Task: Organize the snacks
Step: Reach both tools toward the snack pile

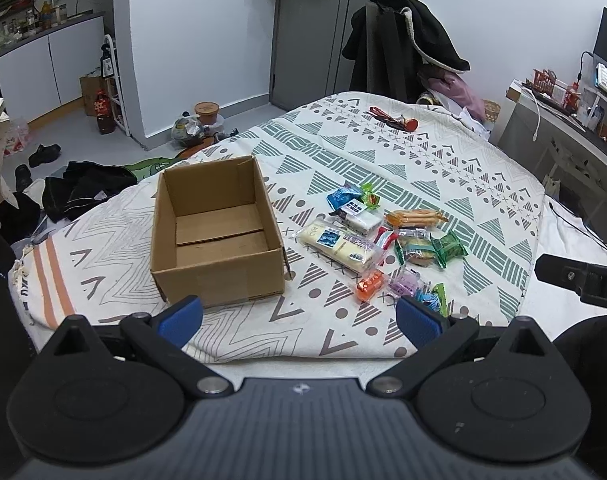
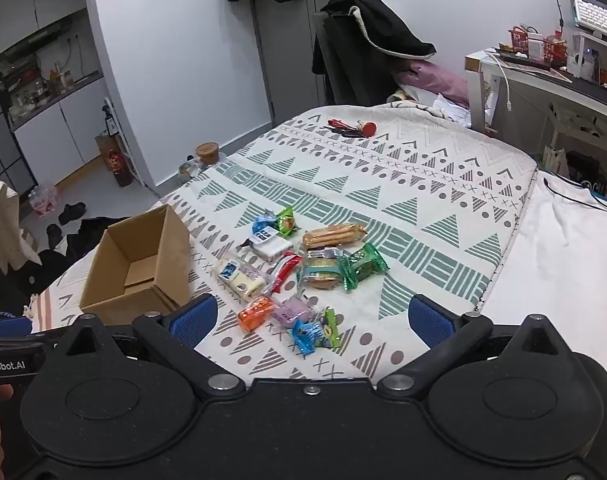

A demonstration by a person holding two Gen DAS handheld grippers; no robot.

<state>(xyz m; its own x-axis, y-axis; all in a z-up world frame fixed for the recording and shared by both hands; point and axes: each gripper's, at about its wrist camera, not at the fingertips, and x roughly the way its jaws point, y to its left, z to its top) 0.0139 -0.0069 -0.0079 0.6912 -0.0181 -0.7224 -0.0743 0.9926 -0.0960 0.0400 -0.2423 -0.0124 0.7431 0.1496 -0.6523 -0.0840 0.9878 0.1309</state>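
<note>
- Snacks (image 1: 383, 240) are shown scattered in a loose cluster on a patterned bedspread (image 1: 383, 152), just to the right of an open cardboard box (image 1: 217, 236); none is seen inside the box.
- Cardboard box: judged the sorting container, it is shown upright, flaps open, its floor bare.
- Left gripper (image 1: 299, 320) is held low in front of the box, jaws spread wide, nothing between them.
- Right gripper (image 2: 313, 324) is held apart from the box, before the snack cluster, jaws likewise released and empty.
- Long white bar (image 1: 337, 246) lies nearest the box.
- Orange packet (image 2: 255, 313) and blue packet (image 2: 305, 334) lie farther from the box, nearest the right gripper.
- Step judged: sorting not yet begun; a first approach and pinch on a near packet is called for.
</note>
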